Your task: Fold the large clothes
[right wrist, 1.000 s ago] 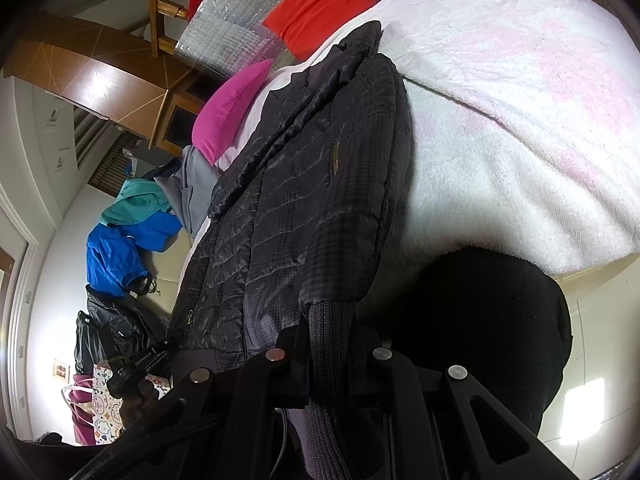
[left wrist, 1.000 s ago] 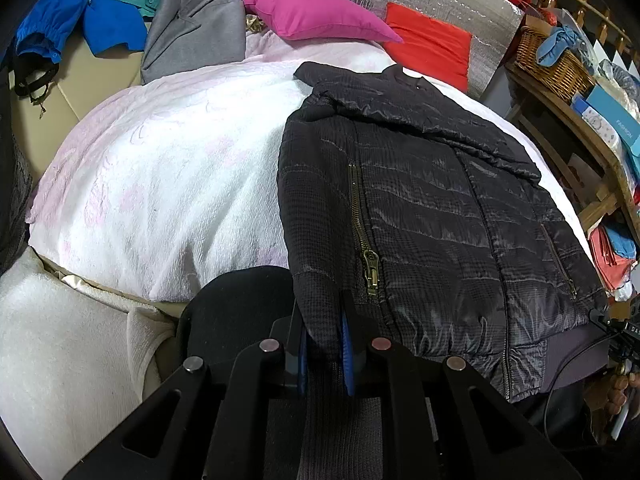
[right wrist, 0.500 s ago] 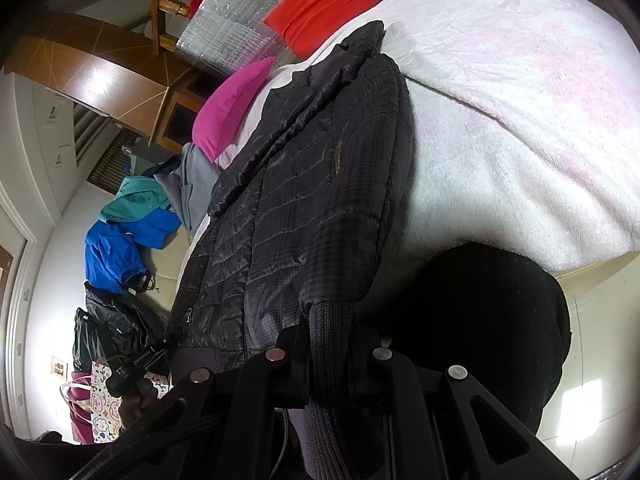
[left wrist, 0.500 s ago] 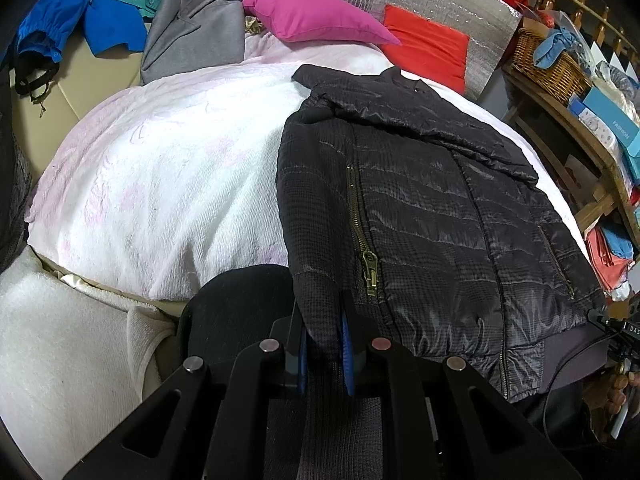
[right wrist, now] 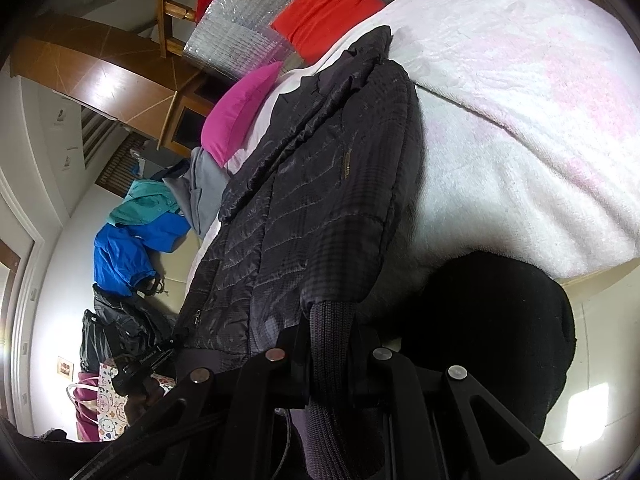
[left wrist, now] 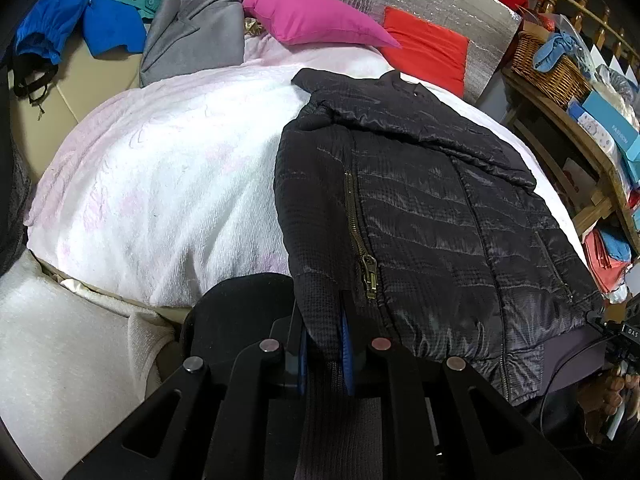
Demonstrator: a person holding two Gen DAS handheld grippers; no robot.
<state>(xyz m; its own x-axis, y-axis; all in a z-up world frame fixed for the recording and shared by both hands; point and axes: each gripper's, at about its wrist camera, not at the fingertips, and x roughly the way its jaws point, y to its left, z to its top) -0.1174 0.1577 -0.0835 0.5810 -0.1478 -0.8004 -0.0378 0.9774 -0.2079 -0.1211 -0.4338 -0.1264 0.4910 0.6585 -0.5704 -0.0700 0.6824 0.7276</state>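
Jacket: a black quilted jacket (left wrist: 432, 216) lies spread on the bed, collar toward the pillows, hem hanging over the near edge.
Left hand-held gripper: the left hand-held gripper (left wrist: 324, 344) is clenched on a fold of the jacket's near left edge, beside the brass zip (left wrist: 362, 240); blue pads pinch the cloth from both sides.
Right hand-held gripper: the right hand-held gripper (right wrist: 330, 344) is clamped on a ribbed knit cuff or hem band (right wrist: 328, 360) at the jacket's other near corner.
Handling, as a judgement: puffy and light, limp rather than stiff; the shiny shell looks slippery, so layers may slide over each other when folded. The knit ribbing gives the surest grip.
Where to hold: hem corners and cuffs, clear of the metal zip pull.
Materials: glossy stitched panels, matte checked fabric at the sides, coarse ribbed knit at the edges.
Bed: a white and pale pink fluffy blanket (left wrist: 168, 184), soft and rounded, so it should give under pressure.
Pillows: a magenta pillow (left wrist: 312, 20) and a red pillow (left wrist: 428, 52) at the head.
Nearby: blue, teal and grey clothes (left wrist: 120, 16) heaped beside the bed.
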